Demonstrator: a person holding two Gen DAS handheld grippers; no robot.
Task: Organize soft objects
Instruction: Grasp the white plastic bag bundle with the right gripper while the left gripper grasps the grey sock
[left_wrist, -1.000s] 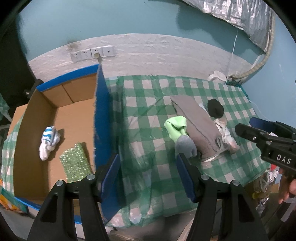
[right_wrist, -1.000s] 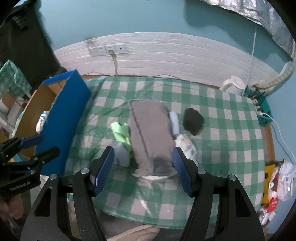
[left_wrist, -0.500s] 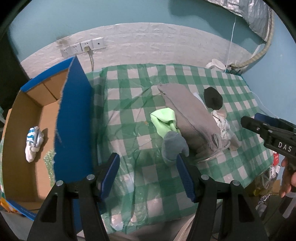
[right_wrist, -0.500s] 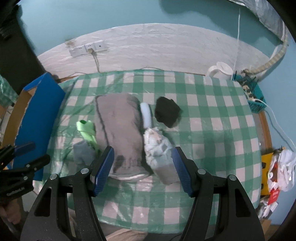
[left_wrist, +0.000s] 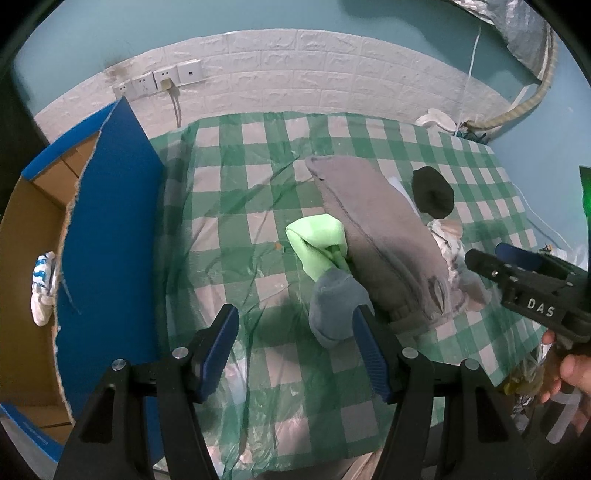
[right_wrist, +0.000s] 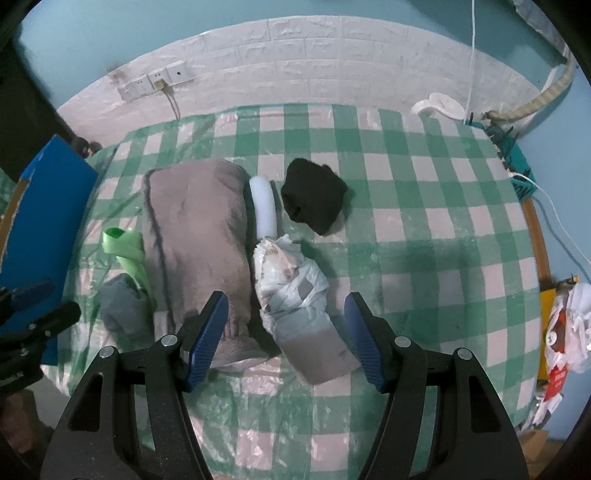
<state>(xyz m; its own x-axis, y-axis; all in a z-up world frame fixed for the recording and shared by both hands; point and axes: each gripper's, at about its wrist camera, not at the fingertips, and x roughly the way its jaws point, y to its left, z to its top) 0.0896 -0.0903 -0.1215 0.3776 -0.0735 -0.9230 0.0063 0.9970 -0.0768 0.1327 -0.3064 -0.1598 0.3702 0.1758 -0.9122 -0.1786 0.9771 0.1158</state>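
A pile of soft things lies on the green checked table (left_wrist: 236, 206). In it are a folded grey garment (left_wrist: 376, 229) (right_wrist: 199, 236), a bright green sock (left_wrist: 317, 242) (right_wrist: 125, 251), a grey-blue sock (left_wrist: 334, 306) (right_wrist: 122, 306), a black bundle (right_wrist: 314, 199), a white roll (right_wrist: 264, 206) and a white-and-grey patterned sock (right_wrist: 295, 288). My left gripper (left_wrist: 295, 347) hangs open above the table, its right finger just by the grey-blue sock. My right gripper (right_wrist: 284, 332) is open over the patterned sock, whose lower end lies between the fingers.
A cardboard box with blue outer walls (left_wrist: 107, 236) stands at the left of the table; a white-and-blue sock (left_wrist: 42, 284) lies inside it. Wall sockets (left_wrist: 159, 79) sit behind the table. Bags and clutter (right_wrist: 565, 325) lie past the right edge.
Both grippers have shifted right and come down closer to the pile. The left now looks at the grey-blue sock instead of the box; the right has gone from the grey garment to the patterned sock.
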